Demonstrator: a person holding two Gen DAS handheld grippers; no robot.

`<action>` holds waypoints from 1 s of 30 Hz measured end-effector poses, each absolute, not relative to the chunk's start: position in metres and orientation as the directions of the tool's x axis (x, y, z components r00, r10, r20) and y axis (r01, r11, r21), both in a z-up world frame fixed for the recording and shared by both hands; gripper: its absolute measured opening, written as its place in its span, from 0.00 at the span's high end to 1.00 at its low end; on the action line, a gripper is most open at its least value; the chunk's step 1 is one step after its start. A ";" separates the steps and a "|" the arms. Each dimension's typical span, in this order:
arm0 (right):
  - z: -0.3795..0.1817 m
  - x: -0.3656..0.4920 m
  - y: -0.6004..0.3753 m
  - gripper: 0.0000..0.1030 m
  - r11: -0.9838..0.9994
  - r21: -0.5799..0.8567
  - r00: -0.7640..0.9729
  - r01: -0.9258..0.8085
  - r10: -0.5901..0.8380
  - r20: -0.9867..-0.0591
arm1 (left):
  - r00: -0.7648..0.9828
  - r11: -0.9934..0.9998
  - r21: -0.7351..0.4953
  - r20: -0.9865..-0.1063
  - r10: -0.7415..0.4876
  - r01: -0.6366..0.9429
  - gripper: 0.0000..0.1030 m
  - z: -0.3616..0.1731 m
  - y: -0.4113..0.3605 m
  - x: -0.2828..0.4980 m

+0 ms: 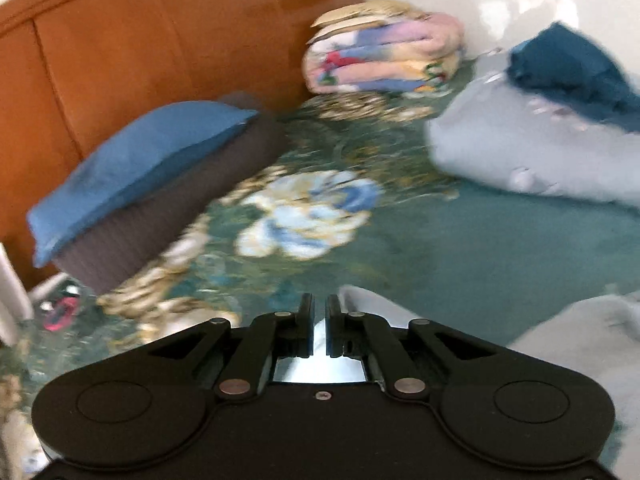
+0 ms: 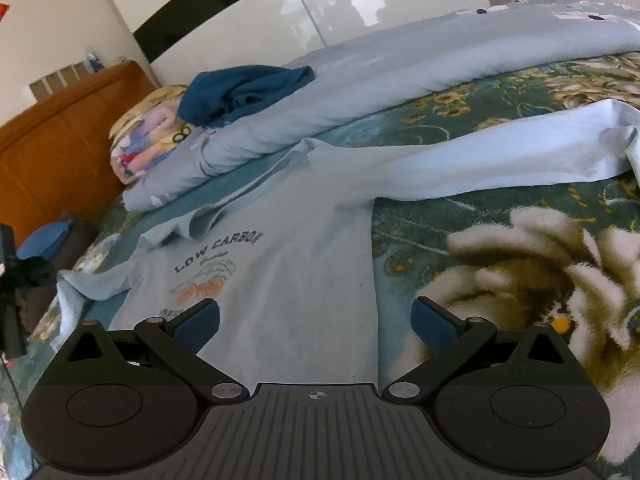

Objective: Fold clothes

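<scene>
A light-blue T-shirt (image 2: 304,240) printed "LOW CARBON" lies face up on the green floral bedspread (image 2: 500,260), one sleeve stretched to the right. My right gripper (image 2: 314,304) hovers open over the shirt's lower part, its blue pads (image 2: 200,320) wide apart and holding nothing. In the blurred left wrist view my left gripper (image 1: 319,320) is shut to a narrow slit with pale cloth of the shirt (image 1: 368,308) showing in it and beside it. More of the shirt (image 1: 580,332) bunches at the lower right.
A brown headboard (image 1: 160,40) runs along the back. A blue pillow (image 1: 140,168) rests on a dark one beside it. A folded floral quilt (image 1: 380,60) sits at the bed's head. A pale blue duvet (image 2: 360,80) carries a crumpled teal garment (image 2: 244,88).
</scene>
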State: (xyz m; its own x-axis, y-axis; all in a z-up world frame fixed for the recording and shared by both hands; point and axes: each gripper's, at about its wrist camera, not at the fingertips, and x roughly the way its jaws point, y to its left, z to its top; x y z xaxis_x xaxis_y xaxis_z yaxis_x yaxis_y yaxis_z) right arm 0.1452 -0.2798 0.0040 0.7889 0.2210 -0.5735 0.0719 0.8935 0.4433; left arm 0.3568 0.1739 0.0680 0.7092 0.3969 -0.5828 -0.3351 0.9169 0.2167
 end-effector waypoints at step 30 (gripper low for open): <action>0.001 0.138 -0.313 0.00 0.848 0.520 0.811 0.098 0.235 -0.536 | 0.627 0.981 -0.162 -0.754 -0.195 0.111 0.36 0.021 -0.057 0.360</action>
